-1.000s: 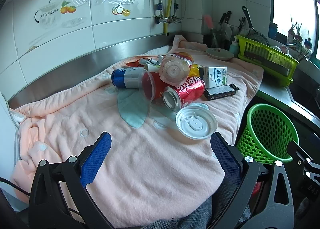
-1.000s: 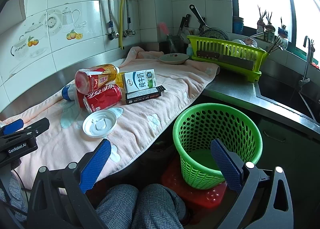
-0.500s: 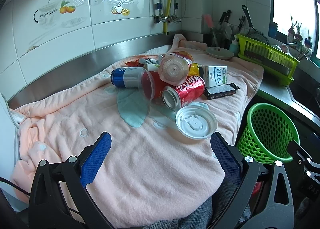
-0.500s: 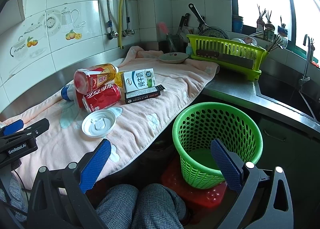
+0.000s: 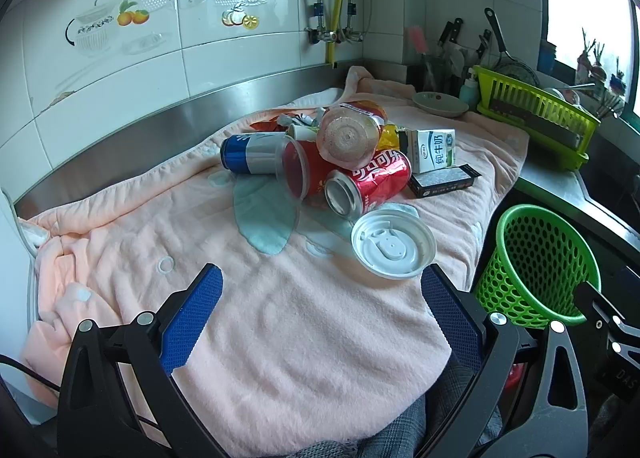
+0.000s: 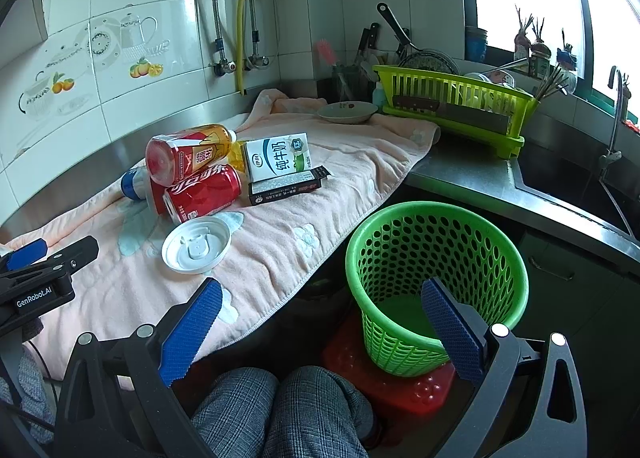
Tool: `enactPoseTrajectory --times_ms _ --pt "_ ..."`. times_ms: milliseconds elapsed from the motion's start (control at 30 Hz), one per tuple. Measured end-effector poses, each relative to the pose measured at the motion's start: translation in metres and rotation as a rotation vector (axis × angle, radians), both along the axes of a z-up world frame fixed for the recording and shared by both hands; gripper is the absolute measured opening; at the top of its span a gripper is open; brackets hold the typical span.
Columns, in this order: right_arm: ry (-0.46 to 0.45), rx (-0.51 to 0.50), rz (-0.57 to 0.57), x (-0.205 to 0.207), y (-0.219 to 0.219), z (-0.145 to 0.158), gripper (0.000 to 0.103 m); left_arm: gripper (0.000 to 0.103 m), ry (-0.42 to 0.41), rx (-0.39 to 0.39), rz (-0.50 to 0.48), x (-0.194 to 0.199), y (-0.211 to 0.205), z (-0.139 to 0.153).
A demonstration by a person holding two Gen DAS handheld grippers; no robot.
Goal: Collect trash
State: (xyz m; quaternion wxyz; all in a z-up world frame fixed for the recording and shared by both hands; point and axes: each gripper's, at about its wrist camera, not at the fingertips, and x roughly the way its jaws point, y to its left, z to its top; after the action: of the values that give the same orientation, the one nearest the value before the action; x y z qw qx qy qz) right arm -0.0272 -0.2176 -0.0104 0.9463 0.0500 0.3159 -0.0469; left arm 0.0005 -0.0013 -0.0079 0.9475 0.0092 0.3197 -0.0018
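Note:
A heap of trash lies on the pink towel: a white plastic lid, a red cola can, a blue can, a clear cup, a red-labelled bottle, a milk carton and a dark flat box. The green bin stands below the counter edge on a red stool. My left gripper is open and empty, near the lid. My right gripper is open and empty, in front of the bin.
A green dish rack with a cleaver, a small dish, knives and utensils stand at the back right. A sink lies to the right. Tiled wall and pipes behind. The person's knees are below the right gripper.

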Motion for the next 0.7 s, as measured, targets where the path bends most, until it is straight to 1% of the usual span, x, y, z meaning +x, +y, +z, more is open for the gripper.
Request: enactPoseTrajectory --times_ms 367,700 --pt "0.009 -0.001 0.003 0.005 0.002 -0.002 0.097 0.098 0.01 0.001 0.002 0.007 0.0 -0.003" --pt "0.016 -0.012 0.033 0.013 0.01 -0.005 0.097 0.098 0.015 0.003 0.01 0.013 0.004 -0.002"
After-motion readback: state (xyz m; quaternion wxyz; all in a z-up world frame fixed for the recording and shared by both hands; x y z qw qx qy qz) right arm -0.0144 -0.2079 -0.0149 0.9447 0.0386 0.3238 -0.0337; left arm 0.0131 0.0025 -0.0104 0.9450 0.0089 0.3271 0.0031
